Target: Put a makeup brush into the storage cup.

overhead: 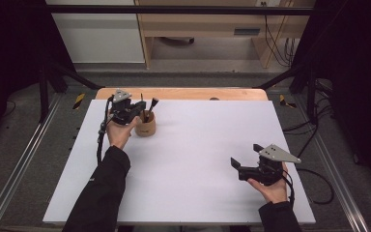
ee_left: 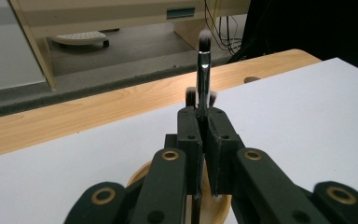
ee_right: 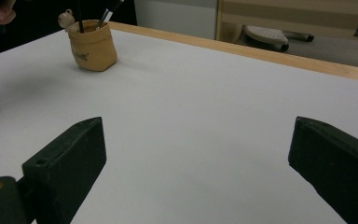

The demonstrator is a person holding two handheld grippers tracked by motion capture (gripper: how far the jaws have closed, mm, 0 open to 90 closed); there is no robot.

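Matte black left gripper (ee_left: 204, 126) clamped on slim bristle-tipped brush (ee_left: 203, 70) above round tan cup (overhead: 145, 127)

- High view looks forward and down over the white table (overhead: 193, 159).
- Left gripper view sits close above the tan pot (ee_left: 219, 212), facing the far wooden edge.
- Right gripper view looks low across the table; it shares the pot (ee_right: 93, 45) with the others.

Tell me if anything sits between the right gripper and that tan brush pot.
Nothing visible does. The right gripper has open jaws, and bare white table runs between it and the tan pot. The left gripper is shut on a brush over the pot.
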